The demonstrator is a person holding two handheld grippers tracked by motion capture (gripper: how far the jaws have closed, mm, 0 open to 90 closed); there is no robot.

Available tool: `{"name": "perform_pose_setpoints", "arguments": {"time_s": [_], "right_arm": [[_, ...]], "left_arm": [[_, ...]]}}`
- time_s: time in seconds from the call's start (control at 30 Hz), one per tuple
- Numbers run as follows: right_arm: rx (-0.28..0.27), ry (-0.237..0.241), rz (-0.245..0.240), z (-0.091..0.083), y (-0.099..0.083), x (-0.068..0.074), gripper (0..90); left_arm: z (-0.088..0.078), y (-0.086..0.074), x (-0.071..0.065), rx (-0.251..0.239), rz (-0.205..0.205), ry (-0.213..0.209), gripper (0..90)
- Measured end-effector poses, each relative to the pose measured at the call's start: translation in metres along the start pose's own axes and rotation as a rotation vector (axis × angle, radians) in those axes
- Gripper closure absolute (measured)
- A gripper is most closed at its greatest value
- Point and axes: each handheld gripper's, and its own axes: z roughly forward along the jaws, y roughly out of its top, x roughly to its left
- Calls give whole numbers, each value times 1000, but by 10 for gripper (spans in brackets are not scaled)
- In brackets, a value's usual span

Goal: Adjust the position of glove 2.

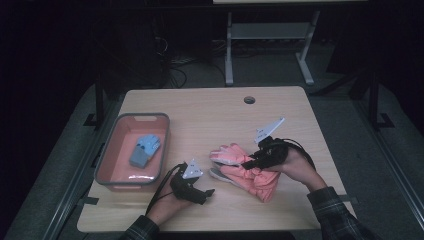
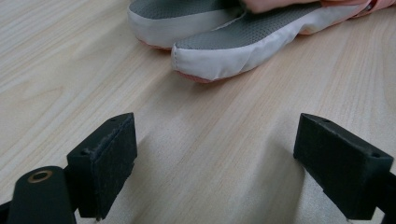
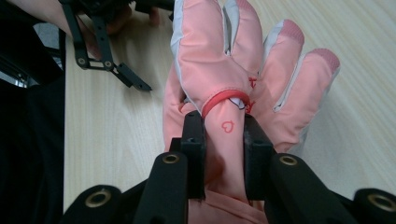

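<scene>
From above, the right gripper [image 1: 252, 161] grips a pink glove [image 1: 247, 172] lying on the tabletop [image 1: 210, 115], the left gripper [image 1: 202, 192] just beside it. In the left gripper view the fingers [image 2: 105, 163] stand wide and empty over bare wood, near the glove's grey-and-white fingertips. In the right gripper view the fingers [image 3: 194, 154] pinch a raised fold of the glove near its red-trimmed strap.

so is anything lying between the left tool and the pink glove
Nothing visible does: bare table lies between the open left tool and the pink glove, whose grey-palmed fingertips point toward it. The right tool already grips the glove.
</scene>
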Motion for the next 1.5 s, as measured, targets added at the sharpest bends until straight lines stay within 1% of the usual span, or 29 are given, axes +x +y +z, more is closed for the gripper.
{"name": "perform_pose_setpoints", "arguments": {"time_s": [0.13,0.2,0.3,0.37,0.43,0.5,0.53,0.57,0.63,0.67,0.7,0.73,0.8,0.83,0.87,0.9,0.93,0.97,1.03,1.1,1.13,1.17,1.2,1.23,1.3,1.37,1.4,1.43,1.5], "right_arm": [[30,-10,-22,9,1,1,721],[34,-10,-21,11,1,1,681],[24,-7,-20,11,2,1,586],[8,-10,-6,10,3,3,490],[-7,-39,-13,7,4,4,373],[-13,-48,-12,4,5,3,334],[-23,-55,-3,2,6,4,311],[-58,-49,26,-6,6,5,277],[-67,-52,26,-8,6,5,263],[-78,-59,23,-12,6,5,258],[-94,-61,31,-16,6,5,258],[-113,-65,41,-21,5,5,263],[-139,-60,55,-29,3,3,327],[-150,-61,61,-33,0,2,372],[-164,-66,65,-37,-2,0,424],[-174,-68,76,-40,-5,0,460],[-180,-81,86,-45,-9,-3,517],[-190,-92,95,-48,-13,-5,569],[-204,-112,120,-54,-23,-12,675],[-205,-129,139,-56,-34,-18,748],[-188,-145,162,-56,-47,-25,821],[-188,-145,162,-56,-47,-25,821],[-177,-148,174,-55,-51,-26,845],[-147,-160,185,-52,-61,-30,894],[-139,-159,188,-51,-65,-31,898],[-109,-168,194,-46,-74,-33,899],[-96,-171,198,-44,-76,-33,899],[-96,-171,198,-44,-76,-33,899],[-75,-181,200,-40,-81,-34,899]], "left_arm": [[0,0,0,0,0,0,125],[0,0,0,0,0,0,125],[0,0,0,0,0,0,125],[0,0,0,0,0,0,125],[0,0,0,-2,-3,-1,125],[0,0,0,-4,-5,-1,126],[0,0,0,-2,-5,1,125],[0,0,0,2,-5,1,125],[-1,2,-1,20,-12,5,126],[-2,3,-1,33,-14,12,139],[-4,4,-2,35,-17,11,183],[-6,5,-3,32,-15,13,226],[-10,7,-4,19,-21,8,285],[-12,8,-5,9,-26,1,421],[-13,9,-5,5,-32,-5,421],[-15,10,-6,5,-29,-25,478],[-16,11,-7,7,-24,-38,571],[-16,12,-9,13,-19,-42,624],[-17,14,-13,11,-16,-67,794],[-17,18,-17,1,-3,-84,887],[-15,22,-20,-5,-13,-99,894],[-15,22,-20,-5,-13,-99,894],[-13,24,-22,-3,-6,-104,894],[-9,27,-25,2,6,-109,894],[-6,28,-26,7,2,-113,894],[-1,30,-28,20,12,-113,894],[4,32,-30,28,14,-112,894],[4,32,-30,28,14,-112,894],[8,34,-30,37,17,-110,894]]}}
